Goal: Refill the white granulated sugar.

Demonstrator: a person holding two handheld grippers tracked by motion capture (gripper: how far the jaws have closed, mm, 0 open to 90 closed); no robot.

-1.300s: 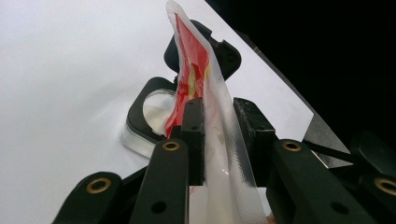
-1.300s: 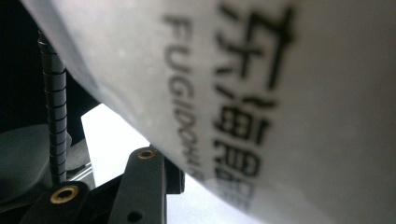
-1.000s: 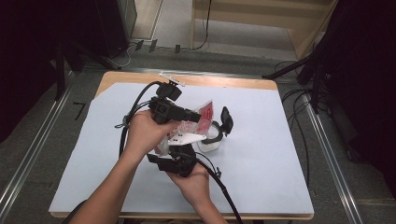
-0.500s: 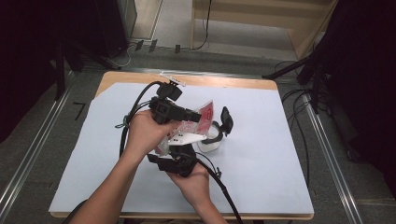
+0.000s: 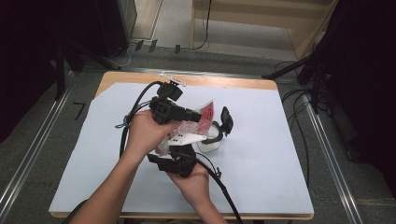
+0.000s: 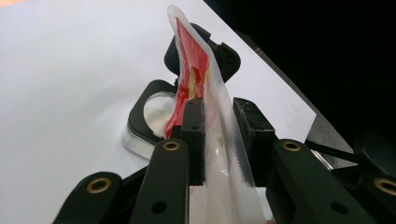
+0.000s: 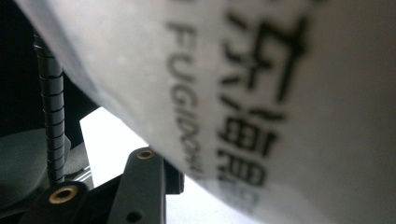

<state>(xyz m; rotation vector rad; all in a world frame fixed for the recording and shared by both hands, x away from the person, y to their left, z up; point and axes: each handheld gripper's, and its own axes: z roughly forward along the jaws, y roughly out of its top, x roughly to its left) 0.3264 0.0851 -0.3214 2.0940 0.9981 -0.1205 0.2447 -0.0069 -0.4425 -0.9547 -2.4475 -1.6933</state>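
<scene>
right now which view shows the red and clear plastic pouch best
The left gripper view: the red and clear plastic pouch stands between the left gripper jaws over a black-rimmed container. High view shows it small and half hidden by hands; right gripper view shows a blurred printed white surface.

- The packet sits so close to the right hand-held gripper's camera that its print blurs and it runs off the top, right and bottom edges.
- That packet covers one jaw of the right hand-held gripper, so I cannot tell how the jaws stand.
- The packet's lower end is cut off at the bottom edge.
- The container on the table is partly hidden behind the packet and the jaws.
</scene>
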